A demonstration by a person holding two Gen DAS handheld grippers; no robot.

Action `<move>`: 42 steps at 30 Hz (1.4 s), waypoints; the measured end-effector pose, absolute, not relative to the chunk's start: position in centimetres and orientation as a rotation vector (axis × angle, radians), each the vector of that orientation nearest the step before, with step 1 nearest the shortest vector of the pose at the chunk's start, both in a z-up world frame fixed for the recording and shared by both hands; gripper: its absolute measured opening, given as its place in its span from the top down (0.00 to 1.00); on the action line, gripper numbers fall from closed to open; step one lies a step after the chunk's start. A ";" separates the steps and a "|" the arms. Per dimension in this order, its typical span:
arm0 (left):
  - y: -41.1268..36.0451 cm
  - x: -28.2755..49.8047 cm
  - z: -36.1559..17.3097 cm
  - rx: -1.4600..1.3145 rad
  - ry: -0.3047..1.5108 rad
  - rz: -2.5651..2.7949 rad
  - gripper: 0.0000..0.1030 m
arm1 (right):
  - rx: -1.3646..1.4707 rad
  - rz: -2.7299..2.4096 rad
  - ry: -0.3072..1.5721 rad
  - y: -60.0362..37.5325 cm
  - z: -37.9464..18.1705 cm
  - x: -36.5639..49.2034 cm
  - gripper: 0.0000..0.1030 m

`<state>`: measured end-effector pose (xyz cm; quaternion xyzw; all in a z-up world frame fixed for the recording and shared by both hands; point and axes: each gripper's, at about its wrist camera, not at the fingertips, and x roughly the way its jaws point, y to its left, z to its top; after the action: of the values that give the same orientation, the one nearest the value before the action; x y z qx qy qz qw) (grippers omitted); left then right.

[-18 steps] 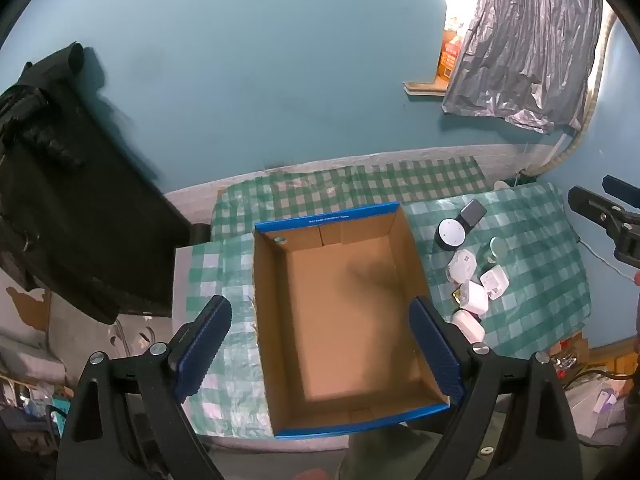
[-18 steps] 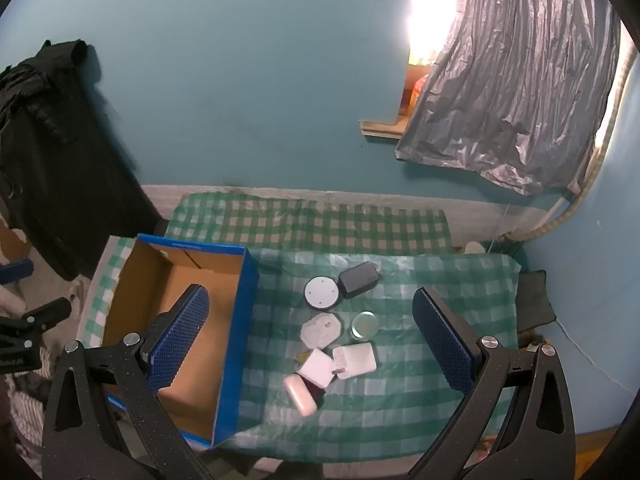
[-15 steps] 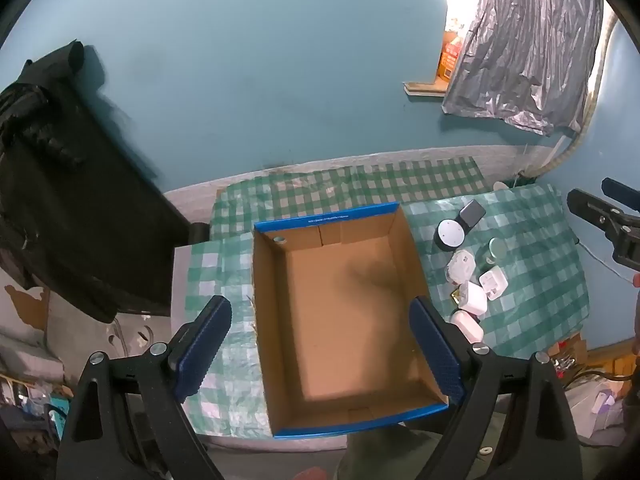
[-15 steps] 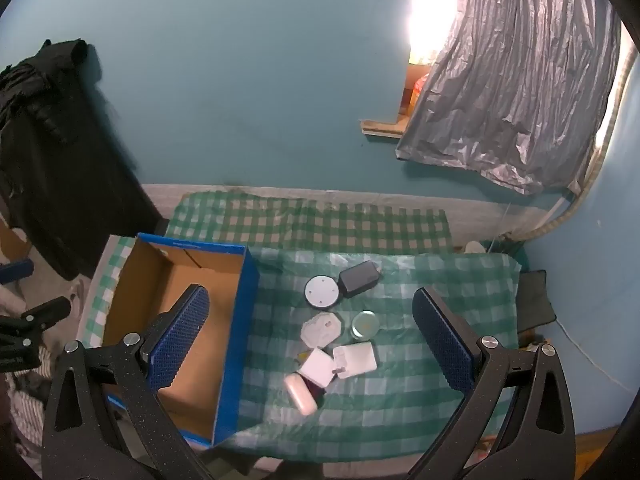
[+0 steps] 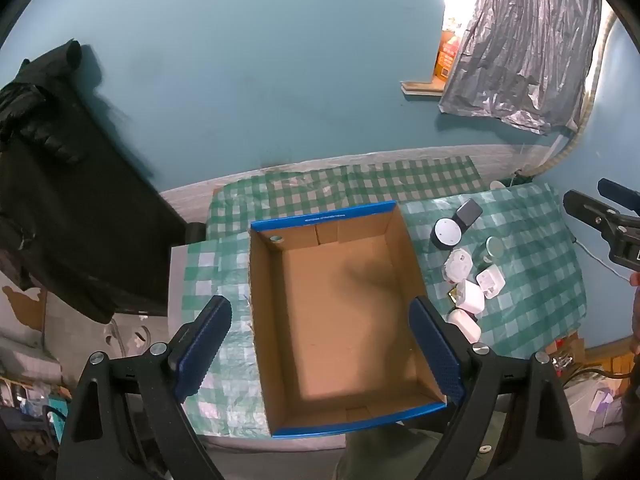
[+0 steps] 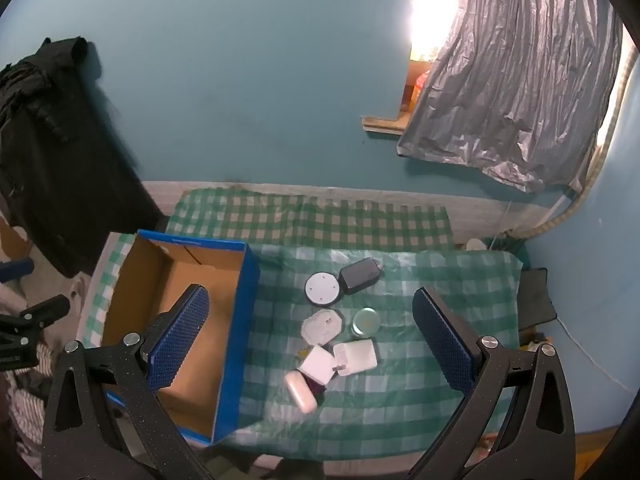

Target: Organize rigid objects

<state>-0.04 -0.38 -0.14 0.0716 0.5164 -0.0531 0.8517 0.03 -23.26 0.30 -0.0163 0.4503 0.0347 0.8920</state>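
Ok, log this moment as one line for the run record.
left claw: open, above cardboard box | right claw: open, above small items on checked cloth | box: nothing inside | nothing held

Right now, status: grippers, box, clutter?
Left gripper and right gripper open, holding nothing. Blue-rimmed cardboard box empty. Small white and dark items clustered on checked cloth, nothing blocking.

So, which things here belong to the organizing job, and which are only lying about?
For the job:
- open cardboard box with blue rim
- round white-topped puck
- dark rounded case
- white octagonal device
- small clear round jar
- flat white square case
- white cube charger
- pale pink oval case

Lying about:
- black jacket
- grey crinkled curtain
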 end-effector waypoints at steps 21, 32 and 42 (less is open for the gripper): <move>-0.9 -0.4 0.0 0.165 1.088 -0.120 0.11 | -0.032 0.072 0.948 -23.0 -0.1 -0.1 0.01; -0.8 -0.7 0.0 0.163 1.093 -0.119 0.11 | -0.034 0.071 0.952 -23.0 -0.3 -0.4 0.01; -0.7 -0.8 -0.1 0.167 1.092 -0.120 0.11 | -0.034 0.072 0.956 -22.9 -0.6 -0.6 0.01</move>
<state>-0.83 -0.74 -0.11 0.0792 0.5183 -0.0571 0.8496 -0.62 -22.90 -0.57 -0.0166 0.4599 0.0348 0.8871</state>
